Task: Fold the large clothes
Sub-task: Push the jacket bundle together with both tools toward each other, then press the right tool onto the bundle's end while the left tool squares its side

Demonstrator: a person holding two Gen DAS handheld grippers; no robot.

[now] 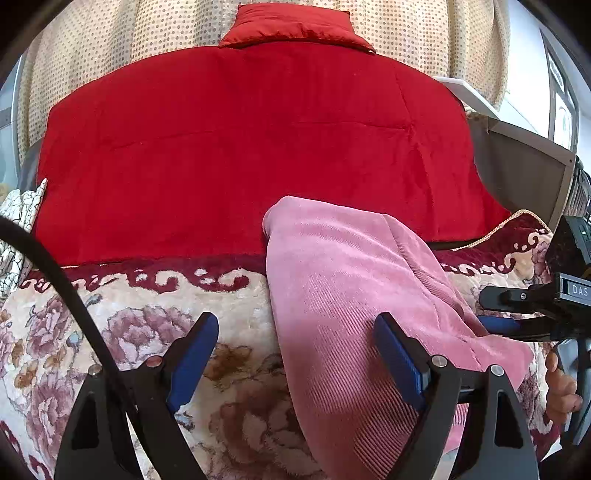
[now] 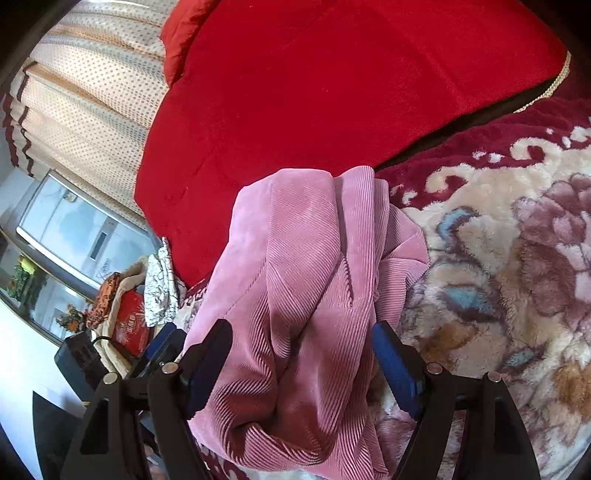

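A pink corduroy garment (image 1: pixel 343 280) lies folded in a long bundle on the floral plush blanket (image 1: pixel 122 317). My left gripper (image 1: pixel 295 354) is open, its blue pads straddling the garment's left edge, holding nothing. In the right wrist view the same garment (image 2: pixel 303 280) lies bunched between the open fingers of my right gripper (image 2: pixel 301 365), which grips nothing. The right gripper also shows at the right edge of the left wrist view (image 1: pixel 517 310), with a hand behind it.
A red quilt (image 1: pixel 240 147) and a red pillow (image 1: pixel 295 26) lie beyond the garment, with a dotted curtain (image 1: pixel 147 33) behind. A cabinet (image 2: pixel 74 236), a red box (image 2: pixel 129 325) and clutter stand to the left of the bed.
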